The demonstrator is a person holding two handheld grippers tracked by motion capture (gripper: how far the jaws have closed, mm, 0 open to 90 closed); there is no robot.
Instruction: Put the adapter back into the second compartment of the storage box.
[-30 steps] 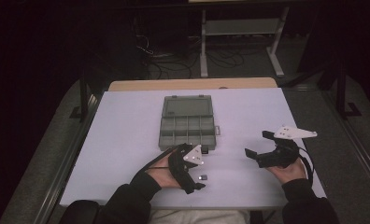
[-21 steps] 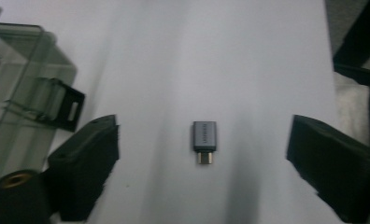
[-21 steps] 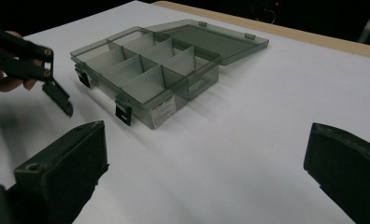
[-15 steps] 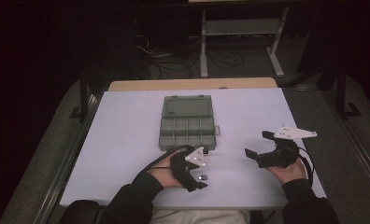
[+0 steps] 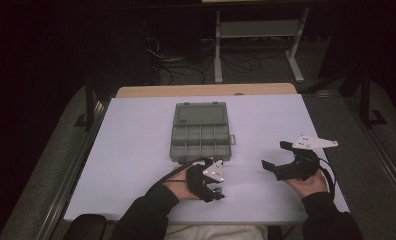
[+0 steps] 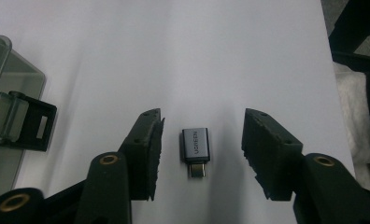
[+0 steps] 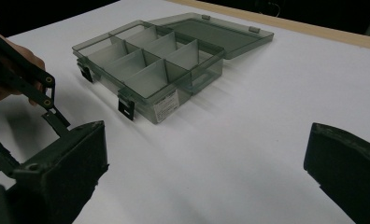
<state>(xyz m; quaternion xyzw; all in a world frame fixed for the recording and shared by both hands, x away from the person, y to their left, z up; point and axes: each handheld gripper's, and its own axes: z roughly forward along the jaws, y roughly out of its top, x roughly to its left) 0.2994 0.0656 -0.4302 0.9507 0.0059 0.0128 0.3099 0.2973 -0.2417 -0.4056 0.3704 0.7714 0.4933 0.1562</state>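
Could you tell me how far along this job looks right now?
Done: the organizer box lies open, compartments bare. In hand: the left claw is open, straddling the small adapter on the table, untouched. Left: grasp it, probably box it. The right claw hangs open.

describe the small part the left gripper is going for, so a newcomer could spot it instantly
On the white table, look just in front of the open grey compartment box, near its front edge. Between the open jaws of the left gripper lies a USB adapter: small, grey, with a metal plug, the lone loose part there.
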